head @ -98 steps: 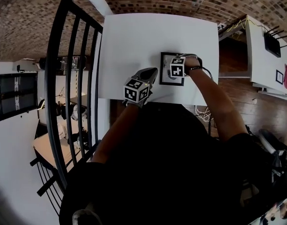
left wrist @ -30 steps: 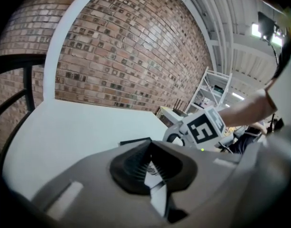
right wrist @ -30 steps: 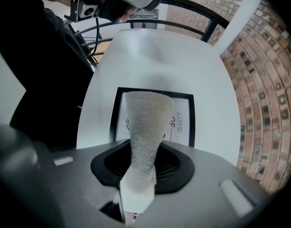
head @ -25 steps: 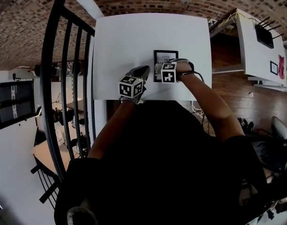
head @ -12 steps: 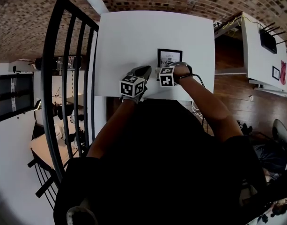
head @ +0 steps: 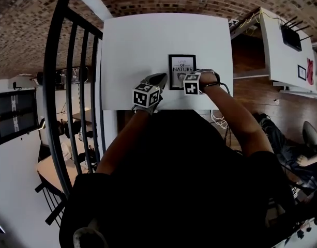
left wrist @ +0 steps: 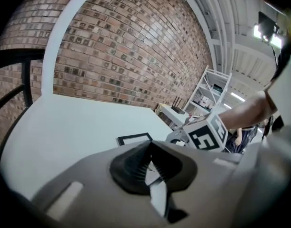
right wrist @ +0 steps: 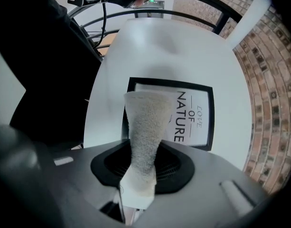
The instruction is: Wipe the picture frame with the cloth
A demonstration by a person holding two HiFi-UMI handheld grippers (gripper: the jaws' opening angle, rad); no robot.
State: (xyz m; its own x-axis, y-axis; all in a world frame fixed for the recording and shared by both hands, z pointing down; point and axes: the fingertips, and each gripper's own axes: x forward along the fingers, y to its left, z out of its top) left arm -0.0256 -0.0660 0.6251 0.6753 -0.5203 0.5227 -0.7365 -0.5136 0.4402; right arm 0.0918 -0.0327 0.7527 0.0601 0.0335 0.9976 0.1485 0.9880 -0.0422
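Observation:
A black picture frame (head: pixel 181 68) with a white print reading "LOVE OF NATURE" lies flat near the front edge of the white table (head: pixel 142 40). My right gripper (head: pixel 182 78) is shut on a grey terry cloth (right wrist: pixel 144 127). The cloth's free end hangs over the frame (right wrist: pixel 195 115) at its near left part. My left gripper (head: pixel 159 79) rests on the table just left of the frame, jaws shut with nothing between them. In the left gripper view the left gripper (left wrist: pixel 150 148) faces the frame's corner (left wrist: pixel 133 138) and the right gripper's marker cube (left wrist: pixel 209 134).
A black metal railing (head: pixel 70 87) runs along the table's left side. The table's front edge (head: pixel 163 109) is right under both grippers. Another white desk (head: pixel 282 40) stands to the right across a wooden floor. A person's legs (head: pixel 282 143) show at the lower right.
My right gripper with the cloth has slid from the frame's lower left to its lower right over the last half second. The left gripper has stayed put.

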